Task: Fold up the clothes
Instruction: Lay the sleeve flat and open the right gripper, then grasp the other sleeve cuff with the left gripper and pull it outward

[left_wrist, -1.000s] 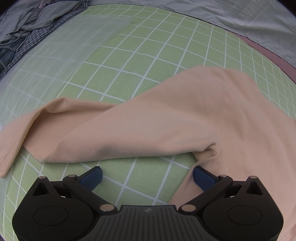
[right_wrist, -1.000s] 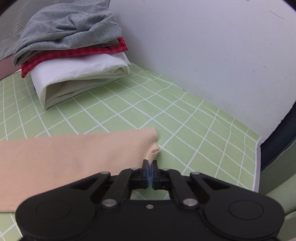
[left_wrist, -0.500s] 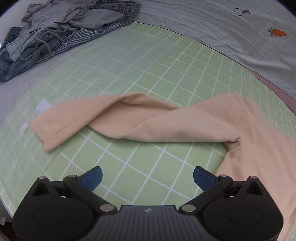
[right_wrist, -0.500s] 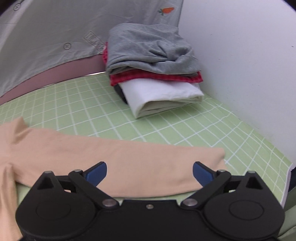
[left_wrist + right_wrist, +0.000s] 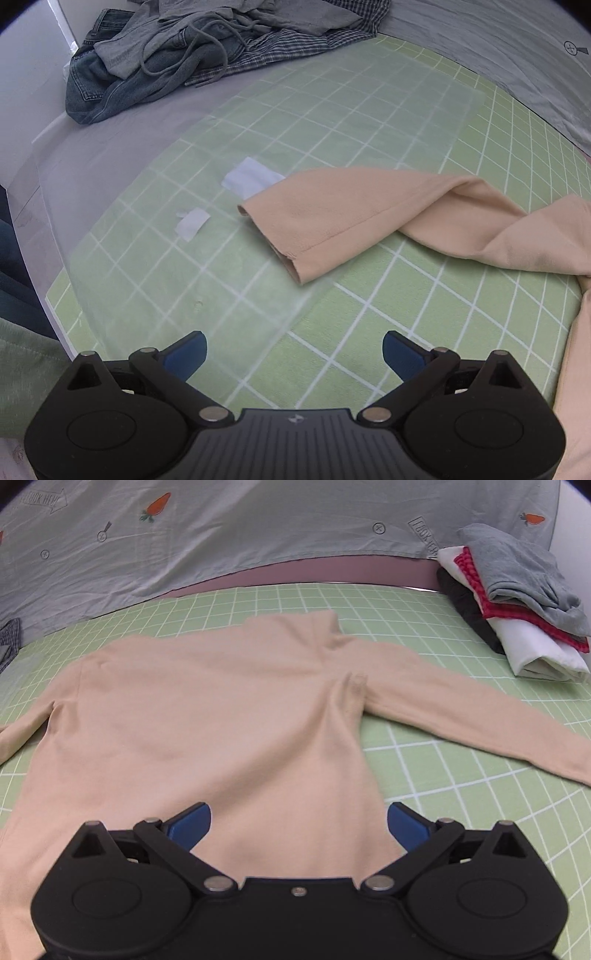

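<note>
A peach long-sleeved top [image 5: 207, 716] lies spread flat on the green grid mat [image 5: 480, 782], collar away from me, both sleeves out to the sides. My right gripper [image 5: 299, 823] is open and empty, above the lower body of the top. In the left wrist view one twisted sleeve [image 5: 351, 214] lies across the mat [image 5: 369, 332], its cuff pointing left. My left gripper [image 5: 293, 350] is open and empty over bare mat, short of the cuff.
A pile of unfolded clothes, jeans and grey and checked pieces [image 5: 192, 48], lies at the far left. A folded stack, white, red and grey [image 5: 517, 602], stands at the far right. A grey printed sheet [image 5: 221, 535] lies behind the mat. Two white tape patches [image 5: 251, 177] lie near the cuff.
My right gripper let go of the right sleeve's cuff, opened and swung left over the body of the top. My left gripper stayed open and drew back leftward from the top towards the cuff.
</note>
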Demonstrator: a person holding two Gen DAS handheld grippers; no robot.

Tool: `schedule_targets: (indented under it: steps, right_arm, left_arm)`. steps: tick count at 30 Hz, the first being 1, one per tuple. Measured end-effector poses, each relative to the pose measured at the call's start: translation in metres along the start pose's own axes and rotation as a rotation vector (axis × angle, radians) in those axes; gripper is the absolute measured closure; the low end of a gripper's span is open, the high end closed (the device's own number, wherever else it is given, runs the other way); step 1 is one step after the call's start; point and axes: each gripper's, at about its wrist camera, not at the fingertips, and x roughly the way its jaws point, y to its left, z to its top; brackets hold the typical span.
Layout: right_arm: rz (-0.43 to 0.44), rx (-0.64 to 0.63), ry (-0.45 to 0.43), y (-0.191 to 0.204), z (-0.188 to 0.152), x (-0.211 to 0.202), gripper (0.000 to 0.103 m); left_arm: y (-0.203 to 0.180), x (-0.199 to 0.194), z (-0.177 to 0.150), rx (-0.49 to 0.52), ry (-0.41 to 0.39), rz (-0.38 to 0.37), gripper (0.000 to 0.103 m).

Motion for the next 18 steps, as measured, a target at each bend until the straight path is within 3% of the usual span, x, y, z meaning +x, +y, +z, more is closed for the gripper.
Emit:
schedule_targets:
  steps: [5,12,14,16,17,18]
  right_arm:
    - [-0.036,0.018,0.008,0.035,-0.009,-0.007,0.000]
    - [-0.116,0.075,0.038,0.064,-0.018,-0.006,0.000]
    - [-0.142,0.090,0.047,0.071,-0.020,-0.004,0.000]
    - [-0.161,0.101,0.057,0.075,-0.022,-0.003,0.000]
    - [-0.170,0.108,0.059,0.077,-0.022,-0.002,0.000]
    - [-0.180,0.117,0.061,0.078,-0.023,-0.001,0.000]
  left_arm:
    - [0.014,0.009,0.017,0.117,-0.027,-0.026,0.017]
    - [0.008,0.020,0.032,0.352,-0.063,-0.127,0.023]
    - [0.003,0.023,0.033,0.411,-0.067,-0.158,0.032]
    - [0.000,0.026,0.035,0.435,-0.051,-0.208,0.074]
    - [0.000,0.027,0.037,0.430,-0.043,-0.243,0.080]
    - [0.001,0.025,0.041,0.411,-0.043,-0.270,0.102]
